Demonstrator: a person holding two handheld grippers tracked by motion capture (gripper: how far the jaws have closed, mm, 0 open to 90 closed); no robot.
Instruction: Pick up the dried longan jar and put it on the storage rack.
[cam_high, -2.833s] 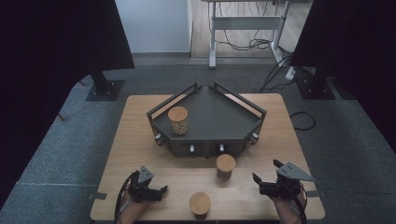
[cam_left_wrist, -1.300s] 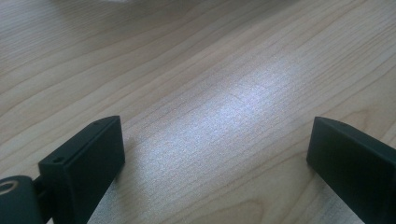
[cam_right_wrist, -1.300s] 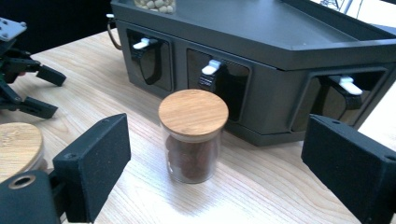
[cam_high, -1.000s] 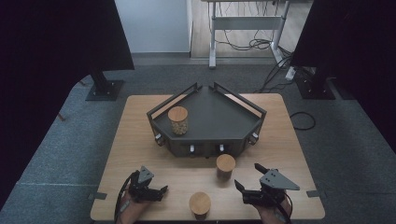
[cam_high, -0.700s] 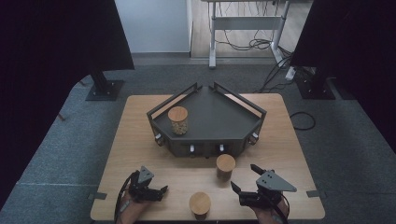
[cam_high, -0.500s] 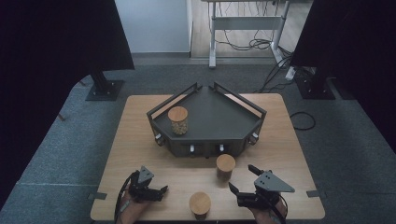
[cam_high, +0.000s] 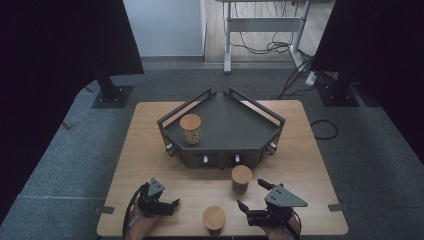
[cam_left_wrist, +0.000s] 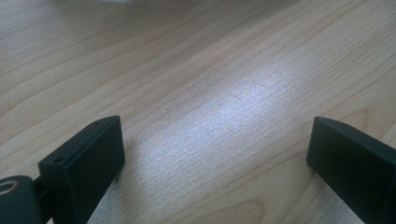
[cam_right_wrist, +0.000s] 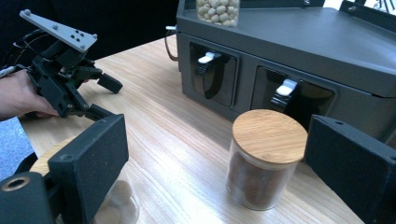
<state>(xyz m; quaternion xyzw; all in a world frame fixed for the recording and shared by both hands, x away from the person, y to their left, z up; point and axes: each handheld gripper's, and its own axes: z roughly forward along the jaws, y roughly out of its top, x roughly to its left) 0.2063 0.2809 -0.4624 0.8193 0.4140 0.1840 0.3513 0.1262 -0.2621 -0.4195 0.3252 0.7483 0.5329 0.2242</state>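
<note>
On the desk (cam_high: 150, 150), lower half of the high view: two lidded jars stand loose, a third is already up on the dark tray.
Done: one jar of pale nuts (cam_high: 190, 128) stands on the dark tray (cam_high: 235, 125), at its left part.
Left: the brown-filled jar (cam_high: 241, 178) just in front of the tray's switches, and the near jar (cam_high: 214, 220) at the bottom centre, both on the wood.
Right gripper (cam_high: 252, 202): bottom right of centre, jaws spread wide with nothing between them, having just opened further; in the right gripper view the brown-filled jar (cam_right_wrist: 264, 158) stands ahead between the jaw lines, apart from both, and the near jar (cam_right_wrist: 112, 200) sits low at the left jaw.
Left gripper (cam_high: 172, 206): bottom left, jaws apart over bare wood, gripping nothing.
Judgement: about a third through; a grasp on the brown-filled jar looks next.
</note>
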